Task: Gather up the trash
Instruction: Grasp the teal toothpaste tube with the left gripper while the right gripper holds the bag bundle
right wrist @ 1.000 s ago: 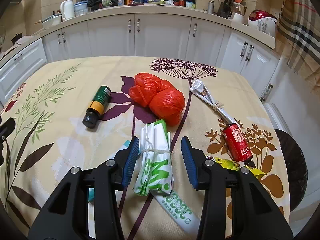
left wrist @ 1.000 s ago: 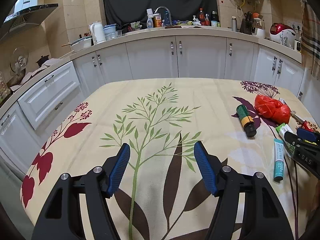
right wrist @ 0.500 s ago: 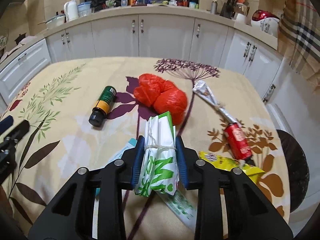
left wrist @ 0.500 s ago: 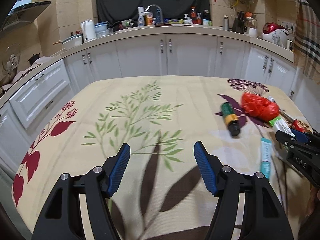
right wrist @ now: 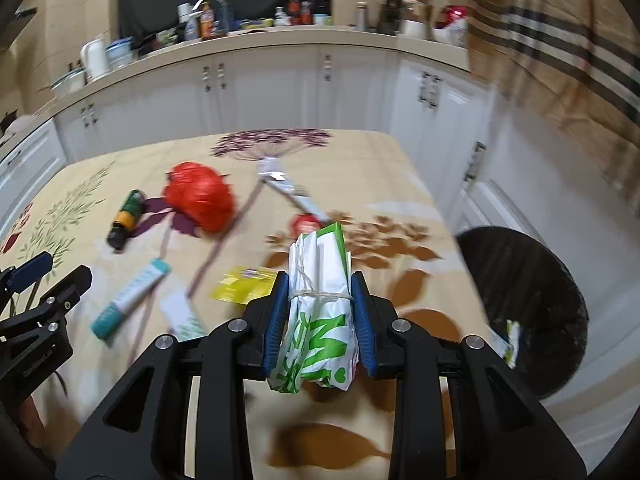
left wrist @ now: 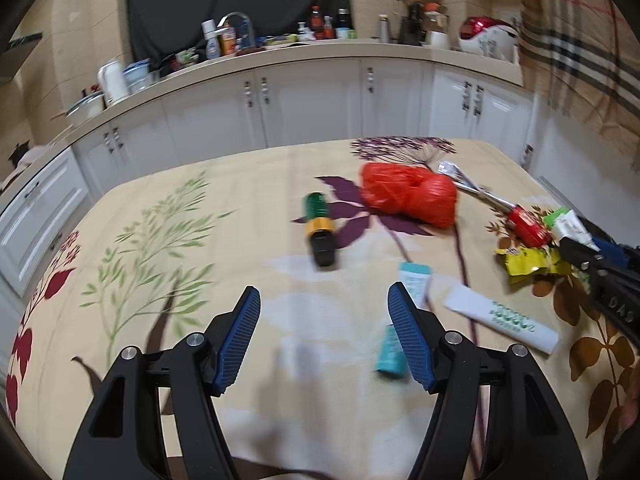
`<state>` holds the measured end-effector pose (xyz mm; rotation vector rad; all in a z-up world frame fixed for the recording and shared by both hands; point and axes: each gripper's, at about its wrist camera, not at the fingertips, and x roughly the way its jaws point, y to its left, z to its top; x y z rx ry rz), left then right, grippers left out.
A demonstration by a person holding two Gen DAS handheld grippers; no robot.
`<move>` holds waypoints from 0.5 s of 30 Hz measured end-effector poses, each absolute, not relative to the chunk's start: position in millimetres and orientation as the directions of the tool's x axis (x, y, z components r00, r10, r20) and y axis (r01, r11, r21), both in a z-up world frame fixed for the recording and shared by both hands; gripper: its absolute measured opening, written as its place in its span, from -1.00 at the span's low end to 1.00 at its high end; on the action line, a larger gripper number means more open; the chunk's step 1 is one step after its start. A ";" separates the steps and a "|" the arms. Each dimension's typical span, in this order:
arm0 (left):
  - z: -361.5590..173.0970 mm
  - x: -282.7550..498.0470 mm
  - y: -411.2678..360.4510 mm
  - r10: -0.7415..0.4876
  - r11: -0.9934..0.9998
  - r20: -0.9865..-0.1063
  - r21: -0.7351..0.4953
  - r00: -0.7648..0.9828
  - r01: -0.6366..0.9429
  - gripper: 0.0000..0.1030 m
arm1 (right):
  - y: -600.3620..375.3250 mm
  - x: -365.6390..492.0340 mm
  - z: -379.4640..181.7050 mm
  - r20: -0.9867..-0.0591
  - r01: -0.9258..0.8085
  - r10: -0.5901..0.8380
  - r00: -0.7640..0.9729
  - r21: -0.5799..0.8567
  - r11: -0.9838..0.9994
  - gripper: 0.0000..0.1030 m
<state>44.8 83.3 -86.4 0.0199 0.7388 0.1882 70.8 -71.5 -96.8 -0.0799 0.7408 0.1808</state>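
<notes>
My right gripper (right wrist: 318, 316) is shut on a white-and-green folded bag bundle (right wrist: 320, 312) tied with string, held above the table. My left gripper (left wrist: 322, 334) is open and empty over the table, just in front of a teal tube (left wrist: 396, 344). On the floral tablecloth lie a red plastic bag (left wrist: 410, 194), a green-and-yellow bottle (left wrist: 319, 228), a white-and-green box (left wrist: 502, 318), a yellow wrapper (left wrist: 528, 262), a red can (left wrist: 528, 228) and a silver foil wrapper (left wrist: 464, 182). A dark round bin (right wrist: 528, 304) stands at the table's right edge.
White kitchen cabinets (left wrist: 312, 108) and a cluttered counter run behind the table. A plaid cloth (right wrist: 560, 40) hangs at the upper right. The right gripper's body (left wrist: 604, 276) shows at the right edge of the left wrist view.
My right gripper closed on the bag bundle, lifted it and swung right toward the bin. My left gripper moved right, toward the teal tube and the other trash.
</notes>
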 end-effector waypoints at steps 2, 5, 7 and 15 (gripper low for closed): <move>-90.7 50.7 77.2 0.172 0.984 -0.683 0.091 0.710 -0.151 0.26 | -88.1 70.5 -97.9 -0.677 -0.164 0.120 0.726 -0.001 0.987 -0.41; -94.4 58.1 74.4 0.141 0.989 -0.711 0.063 0.689 -0.137 0.26 | -107.9 71.0 -99.2 -0.676 -0.132 0.104 0.729 0.011 0.991 -0.41; -96.4 60.4 72.1 0.134 0.990 -0.721 0.061 0.680 -0.130 0.26 | -118.9 70.6 -100.1 -0.675 -0.113 0.096 0.731 0.018 0.993 -0.41; -109.8 69.1 63.9 0.082 0.997 -0.779 0.054 0.622 -0.064 -0.28 | -137.5 70.3 -103.1 -0.674 -0.087 0.091 0.733 0.039 0.995 -0.41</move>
